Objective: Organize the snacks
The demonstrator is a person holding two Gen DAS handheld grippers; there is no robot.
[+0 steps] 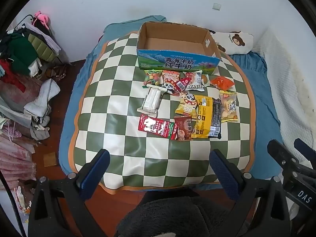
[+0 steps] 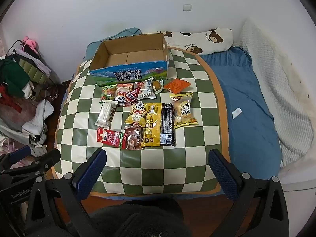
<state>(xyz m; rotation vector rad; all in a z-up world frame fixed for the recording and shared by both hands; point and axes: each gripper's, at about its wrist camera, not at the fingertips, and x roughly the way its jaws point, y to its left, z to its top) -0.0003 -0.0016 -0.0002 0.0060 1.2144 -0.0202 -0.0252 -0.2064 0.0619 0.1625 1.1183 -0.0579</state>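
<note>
Snacks (image 1: 187,106) lie scattered on the checkered mat (image 1: 110,130), beyond both grippers, left (image 1: 159,167) and right (image 2: 157,166), jaws apart (holding nothing). Farther back, touching the nearest packets, sits the open box (image 1: 177,61).

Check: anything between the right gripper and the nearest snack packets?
Nothing. Right wrist view shows only bare checkered mat between the open right gripper and the dark red packet; the cardboard box sits beyond the snacks.

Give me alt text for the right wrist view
An empty cardboard milk box sits open on a green-and-white checkered mat, with a spread of snack packets lying in front of it. The open right tool hangs over the mat's near edge, holding nothing.
</note>
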